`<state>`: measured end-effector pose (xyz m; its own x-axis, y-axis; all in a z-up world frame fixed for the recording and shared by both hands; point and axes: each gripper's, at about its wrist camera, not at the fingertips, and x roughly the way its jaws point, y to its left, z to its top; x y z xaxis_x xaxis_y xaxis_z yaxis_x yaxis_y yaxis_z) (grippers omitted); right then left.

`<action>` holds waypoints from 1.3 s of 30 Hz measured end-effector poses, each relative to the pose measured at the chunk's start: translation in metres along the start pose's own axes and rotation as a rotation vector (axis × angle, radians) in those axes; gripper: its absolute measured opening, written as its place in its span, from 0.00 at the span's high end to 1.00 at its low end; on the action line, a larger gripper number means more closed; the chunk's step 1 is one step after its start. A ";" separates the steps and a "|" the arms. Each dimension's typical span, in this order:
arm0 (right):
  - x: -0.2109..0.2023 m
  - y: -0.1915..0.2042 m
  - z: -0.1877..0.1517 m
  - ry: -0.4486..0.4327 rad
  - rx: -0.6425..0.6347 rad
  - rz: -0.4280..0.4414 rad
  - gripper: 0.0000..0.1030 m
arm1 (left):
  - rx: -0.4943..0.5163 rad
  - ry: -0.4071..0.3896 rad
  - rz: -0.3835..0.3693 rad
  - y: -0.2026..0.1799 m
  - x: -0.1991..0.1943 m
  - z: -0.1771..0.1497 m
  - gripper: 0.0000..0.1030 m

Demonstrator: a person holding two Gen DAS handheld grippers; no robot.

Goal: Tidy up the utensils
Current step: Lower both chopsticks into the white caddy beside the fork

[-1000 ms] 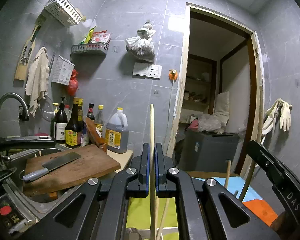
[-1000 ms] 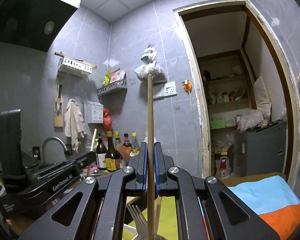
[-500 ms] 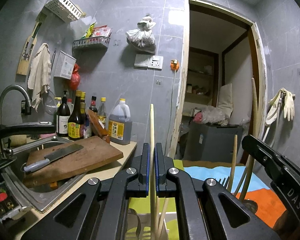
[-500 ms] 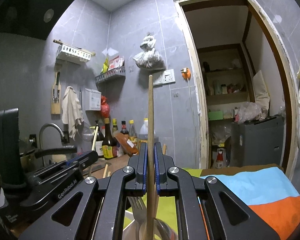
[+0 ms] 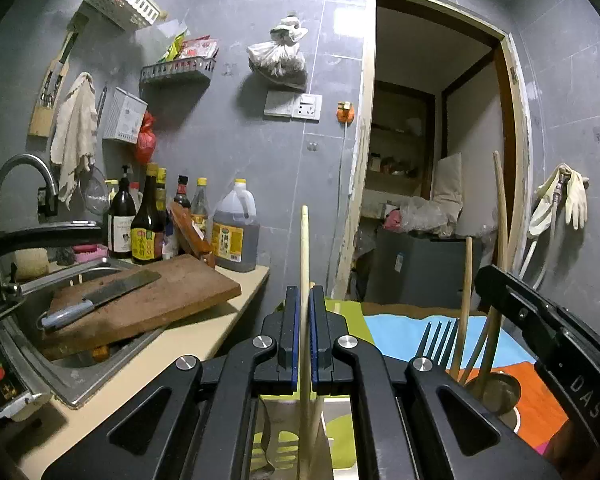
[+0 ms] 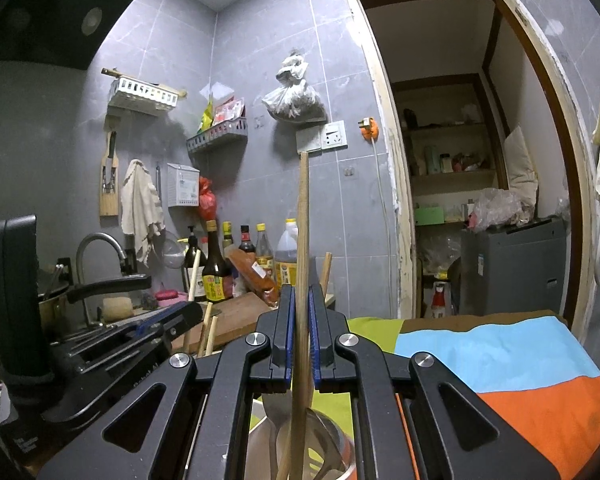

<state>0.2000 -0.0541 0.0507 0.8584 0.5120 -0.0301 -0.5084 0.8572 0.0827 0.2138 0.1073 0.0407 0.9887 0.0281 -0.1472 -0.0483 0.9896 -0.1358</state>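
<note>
My left gripper [image 5: 305, 320] is shut on a pale wooden chopstick [image 5: 304, 256] that stands upright between its pads. My right gripper [image 6: 301, 312] is shut on a darker wooden chopstick [image 6: 302, 216], also upright. Below the right gripper is a round metal utensil holder [image 6: 340, 452] with a fork and other chopsticks in it. In the left wrist view that holder [image 5: 496, 396] sits lower right with a black fork [image 5: 438, 340] and wooden sticks [image 5: 500, 216], beside the right gripper's body [image 5: 548, 344]. A white container [image 5: 296, 436] lies under the left gripper.
A cutting board [image 5: 148, 300] with a cleaver [image 5: 100, 296] lies over the sink [image 5: 52, 364] at left. Sauce bottles [image 5: 148, 224] stand by the wall. A green, blue and orange cloth [image 6: 500, 360] covers the table. A doorway [image 5: 432, 184] opens behind it.
Both grippers have lowered and tilted a little, each still holding its chopstick. The metal holder with the fork and sticks has come into the left wrist view at lower right.
</note>
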 end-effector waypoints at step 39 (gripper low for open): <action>-0.001 0.002 -0.002 0.019 0.008 -0.039 0.94 | -0.013 0.047 -0.019 0.004 0.003 -0.009 0.97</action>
<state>0.1981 -0.0526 0.0490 0.8759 0.4796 -0.0521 -0.4743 0.8758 0.0892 0.2152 0.1096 0.0308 0.9817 0.0025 -0.1905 -0.0320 0.9879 -0.1517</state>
